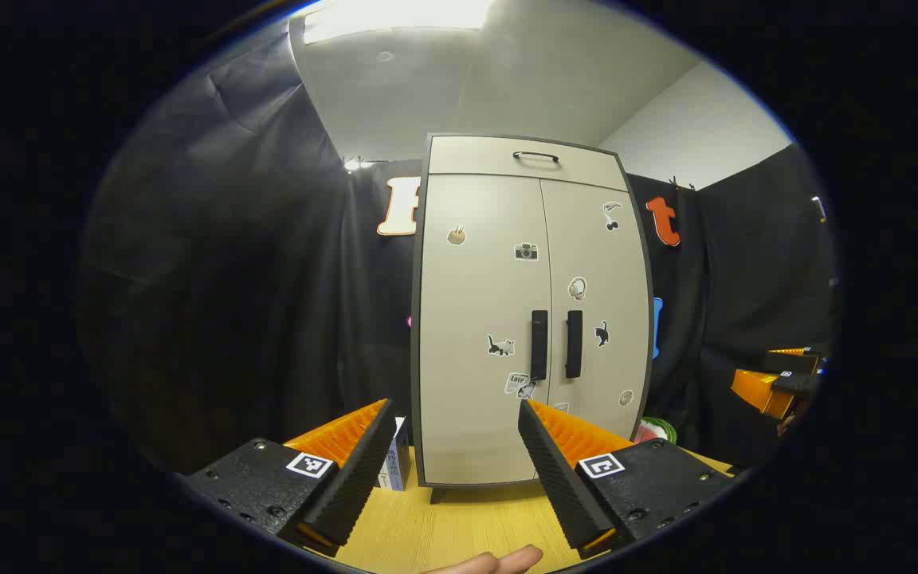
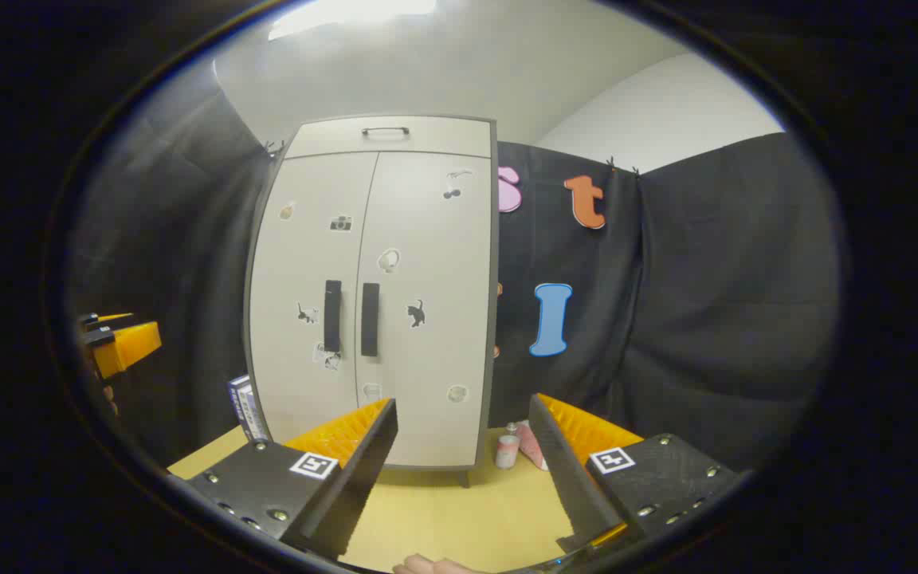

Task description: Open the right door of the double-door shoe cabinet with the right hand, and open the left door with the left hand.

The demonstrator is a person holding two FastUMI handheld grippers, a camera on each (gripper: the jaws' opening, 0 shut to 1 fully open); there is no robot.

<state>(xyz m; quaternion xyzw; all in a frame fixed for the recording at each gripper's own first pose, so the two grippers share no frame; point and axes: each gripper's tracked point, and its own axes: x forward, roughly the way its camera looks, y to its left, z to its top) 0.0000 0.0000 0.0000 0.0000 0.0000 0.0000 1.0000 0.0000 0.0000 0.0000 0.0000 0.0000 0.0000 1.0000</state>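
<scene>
The cabinet (image 1: 531, 311) stands on the desk (image 1: 467, 526), both doors closed, stickers on them. Both grippers, left (image 1: 455, 414) and right (image 2: 463, 410), hang released before it.

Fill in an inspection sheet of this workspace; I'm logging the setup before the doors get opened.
Surface: yellow wooden table, cabinet standing on it.
Job's things: shoe cabinet, both doors closed; left door handle and right door handle untouched.
Clutter: small box left of the cabinet; small bottle and pink item to its right.
Grippers: left hand-held gripper open, empty; right hand-held gripper open, empty; both short of the cabinet.
Cables: nothing seen.
Surroundings: black cloth wall, white ceiling.
</scene>
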